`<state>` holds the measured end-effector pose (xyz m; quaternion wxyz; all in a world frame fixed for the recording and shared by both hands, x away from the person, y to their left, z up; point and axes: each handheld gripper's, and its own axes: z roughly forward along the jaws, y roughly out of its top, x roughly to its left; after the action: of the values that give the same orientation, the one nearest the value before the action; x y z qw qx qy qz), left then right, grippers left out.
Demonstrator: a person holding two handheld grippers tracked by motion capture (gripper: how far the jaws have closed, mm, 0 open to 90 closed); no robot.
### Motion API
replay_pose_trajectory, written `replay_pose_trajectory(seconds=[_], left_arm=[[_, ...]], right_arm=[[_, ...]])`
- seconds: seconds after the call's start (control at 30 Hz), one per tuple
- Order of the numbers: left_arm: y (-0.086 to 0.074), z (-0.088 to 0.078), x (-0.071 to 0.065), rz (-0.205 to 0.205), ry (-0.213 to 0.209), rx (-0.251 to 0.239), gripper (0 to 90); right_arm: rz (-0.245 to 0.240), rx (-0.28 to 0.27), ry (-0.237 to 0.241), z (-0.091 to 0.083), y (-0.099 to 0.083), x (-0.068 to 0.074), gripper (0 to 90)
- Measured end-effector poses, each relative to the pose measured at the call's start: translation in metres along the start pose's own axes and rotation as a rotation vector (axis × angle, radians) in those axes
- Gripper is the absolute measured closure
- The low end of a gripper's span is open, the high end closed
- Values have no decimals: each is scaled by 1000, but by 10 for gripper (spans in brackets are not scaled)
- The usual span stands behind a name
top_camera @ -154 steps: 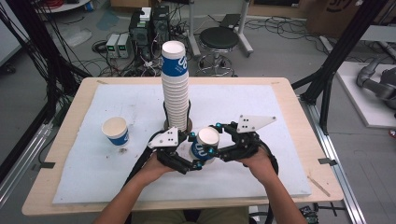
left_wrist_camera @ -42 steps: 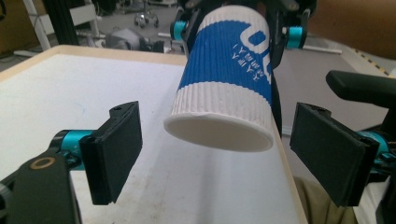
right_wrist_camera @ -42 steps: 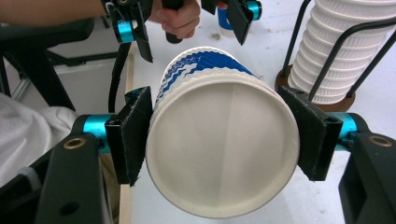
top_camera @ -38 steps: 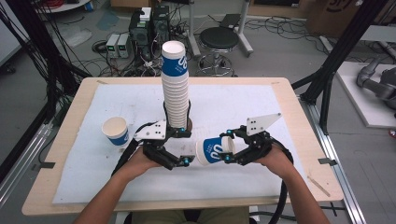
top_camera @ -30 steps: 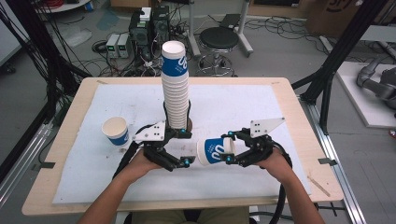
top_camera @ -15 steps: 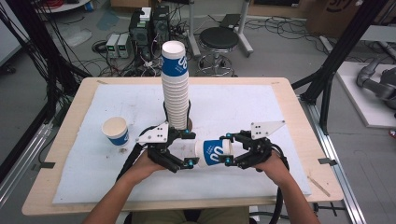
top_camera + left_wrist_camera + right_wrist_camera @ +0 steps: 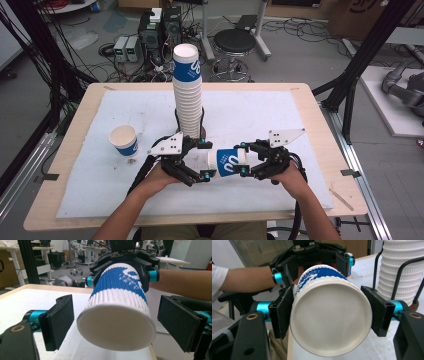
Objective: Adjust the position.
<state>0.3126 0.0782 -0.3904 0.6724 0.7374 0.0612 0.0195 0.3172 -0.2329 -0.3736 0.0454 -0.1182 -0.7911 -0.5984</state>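
Observation:
A blue-and-white ribbed paper cup (image 7: 227, 161) lies level in the air between my two grippers, above the white mat. My right gripper (image 7: 243, 159) is shut on one end of it. In the right gripper view its pads (image 7: 284, 312) press on both sides of the cup (image 7: 329, 322). My left gripper (image 7: 204, 161) is open around the other end, and its jaws have just been opening. In the left gripper view a gap shows on each side between the pads (image 7: 60, 322) and the cup (image 7: 120, 302).
A tall stack of the same cups (image 7: 187, 95) stands in a black wire holder just behind the grippers, close by in the right gripper view (image 7: 402, 277). A single upright cup (image 7: 124, 140) stands at the left on the mat (image 7: 280, 115). The wooden table edge (image 7: 65, 150) surrounds it.
Five seconds ago the cup stood upright between both grippers; now it lies level. Over the last second the left jaws have spread off the cup, which stays in the right gripper.

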Motion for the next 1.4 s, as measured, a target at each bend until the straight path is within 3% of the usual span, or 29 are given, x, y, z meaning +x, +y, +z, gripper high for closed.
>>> replay_pose_trajectory(seconds=[0.43,0.6,1.0,1.07,1.13,1.33,1.4], left_arm=[[-10,7,-1,-34,-6,9,136],[-10,7,-1,-26,-2,13,140],[-7,3,0,-5,-1,33,246],[-6,3,0,-4,6,44,250],[-5,3,0,-8,10,55,253],[-1,1,2,-10,15,94,260],[4,0,3,1,21,133,260]], right_arm=[[11,-35,18,0,0,-1,306],[12,-38,20,1,0,-2,306],[20,-33,17,2,-1,-2,310],[21,-31,4,2,0,-1,294],[29,-35,-29,3,0,1,197],[18,-30,-48,1,5,2,193],[-4,-4,-68,-1,9,4,193]])
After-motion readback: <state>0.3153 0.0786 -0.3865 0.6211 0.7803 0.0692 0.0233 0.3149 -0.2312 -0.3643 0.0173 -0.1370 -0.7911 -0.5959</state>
